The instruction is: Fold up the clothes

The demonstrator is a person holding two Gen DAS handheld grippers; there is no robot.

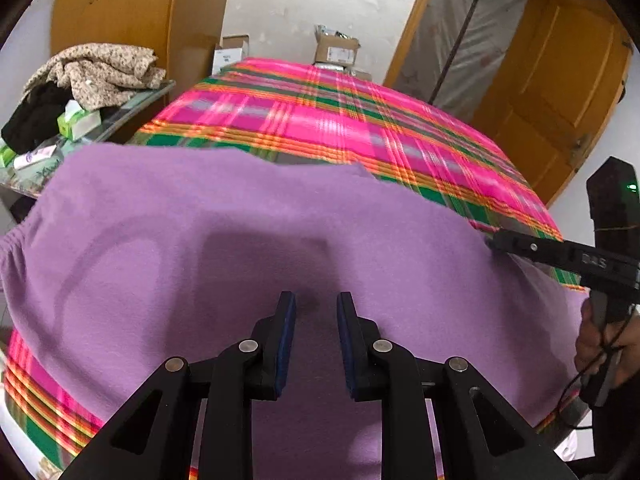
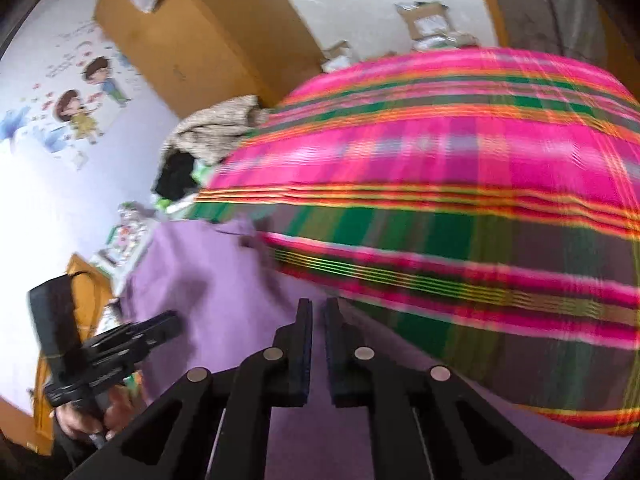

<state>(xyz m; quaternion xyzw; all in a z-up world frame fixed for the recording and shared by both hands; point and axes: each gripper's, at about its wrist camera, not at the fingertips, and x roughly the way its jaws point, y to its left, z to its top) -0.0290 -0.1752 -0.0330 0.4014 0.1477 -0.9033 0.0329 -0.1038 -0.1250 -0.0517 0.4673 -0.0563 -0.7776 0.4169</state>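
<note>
A purple garment (image 1: 240,240) lies spread flat over the near half of a bed with a pink, green and orange plaid cover (image 1: 320,116). My left gripper (image 1: 316,308) hovers over the garment's middle, open, with only flat cloth showing between its fingers. At the garment's right edge my right gripper (image 1: 494,240) pinches the cloth. In the right wrist view the right gripper (image 2: 319,305) has its fingers nearly together on the purple garment (image 2: 208,280) where its edge meets the plaid cover (image 2: 440,184). The left gripper (image 2: 160,328) shows at lower left, held by a hand (image 2: 96,412).
A side table (image 1: 132,108) left of the bed holds a heap of floral and black clothes (image 1: 96,68) and small boxes. Cardboard boxes (image 1: 336,46) stand past the bed's far end. A wooden wardrobe (image 1: 132,8) is at the back left and a wooden door (image 1: 560,92) on the right.
</note>
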